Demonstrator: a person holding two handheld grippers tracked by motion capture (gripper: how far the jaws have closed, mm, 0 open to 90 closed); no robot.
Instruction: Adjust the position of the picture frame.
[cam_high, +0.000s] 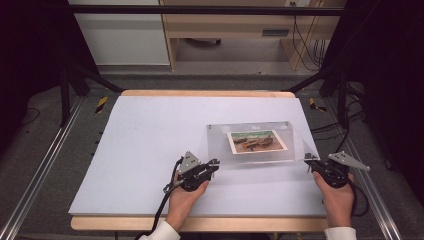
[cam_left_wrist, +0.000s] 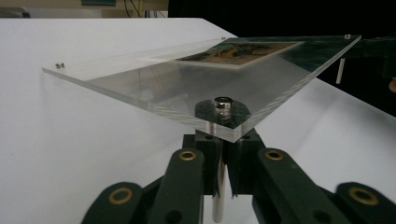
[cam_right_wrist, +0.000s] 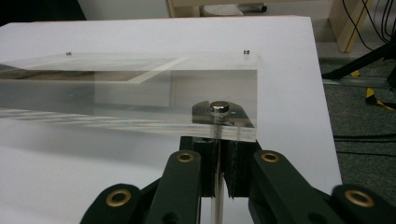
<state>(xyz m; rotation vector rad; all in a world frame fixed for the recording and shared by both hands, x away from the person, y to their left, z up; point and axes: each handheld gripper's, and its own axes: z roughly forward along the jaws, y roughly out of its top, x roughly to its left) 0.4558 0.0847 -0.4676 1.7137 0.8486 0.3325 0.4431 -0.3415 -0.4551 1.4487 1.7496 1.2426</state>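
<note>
A clear acrylic panel (cam_high: 220, 145) with a landscape photo (cam_high: 256, 141) in it lies right of the table's middle, its near edge raised off the white surface. My left gripper (cam_high: 215, 164) is shut on the post under the panel's near left corner. In the left gripper view the jaws (cam_left_wrist: 223, 163) clamp a white post (cam_left_wrist: 218, 210) below a metal cap (cam_left_wrist: 223, 102). My right gripper (cam_high: 308, 160) is shut on the post at the near right corner. The right gripper view has its jaws (cam_right_wrist: 217, 163) closed under another metal cap (cam_right_wrist: 218, 108). Small screws mark the far corners (cam_right_wrist: 246, 52).
The white tabletop (cam_high: 150, 150) has a wooden rim (cam_high: 200, 93) and aluminium rails (cam_high: 40, 170) along both sides. Black cables (cam_high: 345, 125) lie on the floor at the right. Wooden furniture (cam_high: 230, 25) stands beyond the far edge.
</note>
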